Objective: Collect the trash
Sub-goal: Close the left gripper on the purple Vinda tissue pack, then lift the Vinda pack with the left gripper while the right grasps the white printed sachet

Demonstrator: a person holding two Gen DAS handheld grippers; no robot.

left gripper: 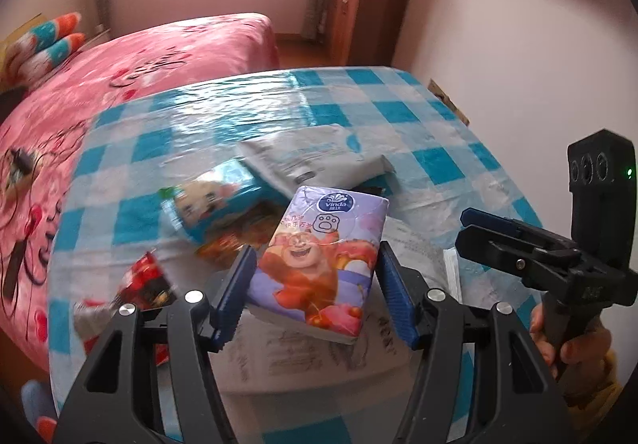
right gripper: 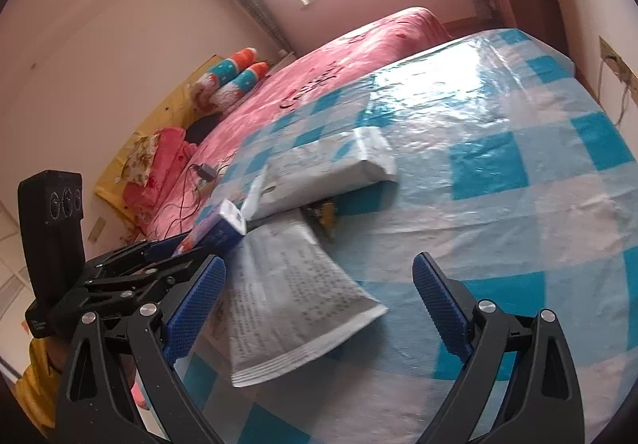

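The left gripper (left gripper: 317,286) clamps a tissue pack (left gripper: 319,260), raised over papers (left gripper: 279,348) on the checked table (left gripper: 438,160). The right gripper (right gripper: 319,304) stands open and empty above them. Snack wrappers (left gripper: 211,212) beyond are blurred; a grey parcel (right gripper: 323,168) partly hides one.

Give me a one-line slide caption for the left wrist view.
Left gripper clamps a purple tissue pack above a checkered table strewn with wrappers.

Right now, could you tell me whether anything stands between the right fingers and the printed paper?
Nothing visible does: the printed paper lies uncovered before the open right gripper; the left gripper, holding a tissue pack, is off to the side.
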